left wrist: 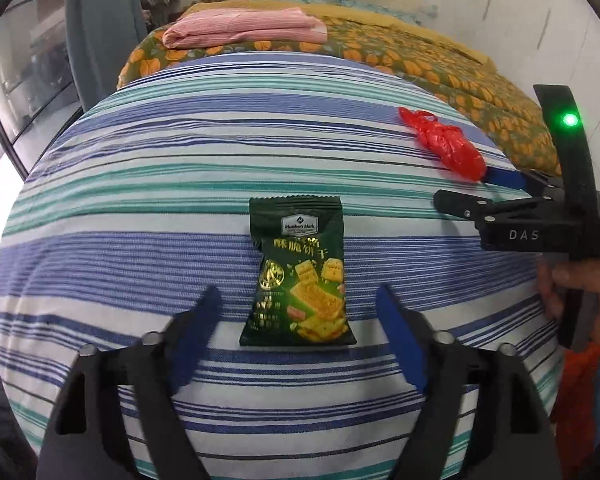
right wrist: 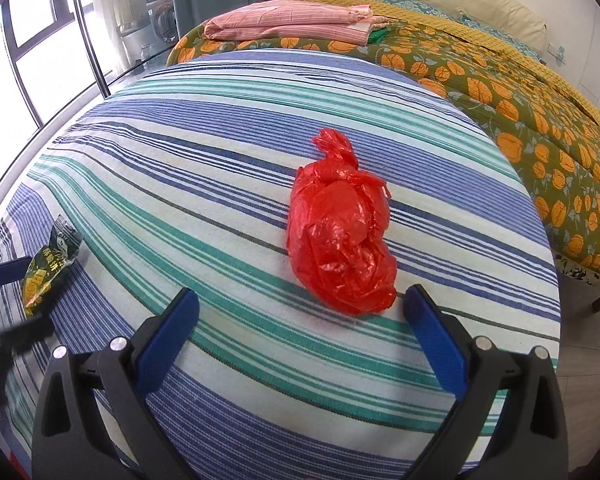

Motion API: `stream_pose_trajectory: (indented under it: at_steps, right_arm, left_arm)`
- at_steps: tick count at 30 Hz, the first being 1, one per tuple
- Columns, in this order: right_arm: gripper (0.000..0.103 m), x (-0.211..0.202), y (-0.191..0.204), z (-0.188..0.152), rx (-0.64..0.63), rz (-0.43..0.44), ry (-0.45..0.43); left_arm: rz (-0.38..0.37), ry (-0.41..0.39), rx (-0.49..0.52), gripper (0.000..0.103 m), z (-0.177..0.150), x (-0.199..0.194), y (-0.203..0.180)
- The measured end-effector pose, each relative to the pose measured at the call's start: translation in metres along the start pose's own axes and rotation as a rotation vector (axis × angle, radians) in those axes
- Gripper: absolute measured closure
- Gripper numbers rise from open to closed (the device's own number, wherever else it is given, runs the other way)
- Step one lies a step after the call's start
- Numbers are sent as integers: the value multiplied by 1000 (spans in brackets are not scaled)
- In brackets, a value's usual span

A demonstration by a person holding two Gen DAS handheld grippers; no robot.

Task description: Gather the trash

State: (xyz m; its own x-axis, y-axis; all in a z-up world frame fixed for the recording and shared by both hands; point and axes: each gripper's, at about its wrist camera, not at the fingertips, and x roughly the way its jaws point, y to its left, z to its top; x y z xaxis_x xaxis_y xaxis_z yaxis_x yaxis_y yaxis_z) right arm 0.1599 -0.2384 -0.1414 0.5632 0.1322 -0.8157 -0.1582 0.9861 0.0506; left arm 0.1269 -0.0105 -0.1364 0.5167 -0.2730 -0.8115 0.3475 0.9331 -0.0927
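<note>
striped bedsheet (left wrist: 140, 184), the working surface, spreads beneath and ahead of both grippers; beyond it, far ahead of the fingers, lie an orange-flowered quilt (left wrist: 440, 68) and a folded pink cloth (left wrist: 240, 28).

red plastic bag (right wrist: 340, 236), knotted and crumpled, lies on the sheet directly ahead of the right gripper (right wrist: 300, 320), its near end just beside the right-hand fingertip; most of the bag sits past the tips, not yet between them. the jaws stand wide apart and hold nothing.

green snack packet (left wrist: 300, 276) lies flat on the sheet, its lower half between the fingertips of the left gripper (left wrist: 296, 312), roughly centred in the gap, its upper half reaching beyond them. the jaws are released and apart, with clear sheet showing between each blue pad and the packet edges; nothing is grasped.

step in hand, as judged: the approach to pick-up, each gripper lined up on one piece of trash, neither piece yet collected.

next move, as judged: the left gripper should lower until the pads flank the packet, then close across its width; the thin flat foil may slip or buckle, so a low, square pinch is called for. the right gripper needs to advance further so that the bag's bulk enters the gap before closing.
</note>
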Motion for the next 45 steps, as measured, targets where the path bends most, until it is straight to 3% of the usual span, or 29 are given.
stream_pose_trajectory:
  at_steps: [6, 9, 25, 29, 31, 37, 41, 43, 45]
  right_arm:
    - [4, 0, 0, 0, 0, 0, 0]
    - [4, 0, 3, 0, 0, 0, 0]
    - [4, -3, 4, -4, 12, 0, -3]
    - [5, -15, -1, -14, 38, 52, -9]
    - [5, -24, -12, -14, 61, 70, 2]
    - [5, -38, -35, 24, 64, 66, 14]
    - [5, -12, -21, 49, -18, 16, 102]
    - [7, -4, -18, 54, -23, -36, 101]
    - [15, 4, -18, 55, -8, -48, 118]
  left_arm:
    - [103, 5, 63, 9, 0, 8, -15]
    - [93, 17, 35, 5, 3, 10, -8]
    - [96, 14, 39, 5, 1, 10, -7]
    - [93, 14, 40, 5, 0, 9, -7]
    - [78, 16, 49, 5, 0, 8, -7]
    - [-79, 15, 8, 5, 6, 0, 13]
    - [-68, 25, 35, 10, 11, 2, 6]
    - [-54, 34, 53, 16, 12, 4, 2]
    - [-17, 40, 74, 25, 13, 6, -1]
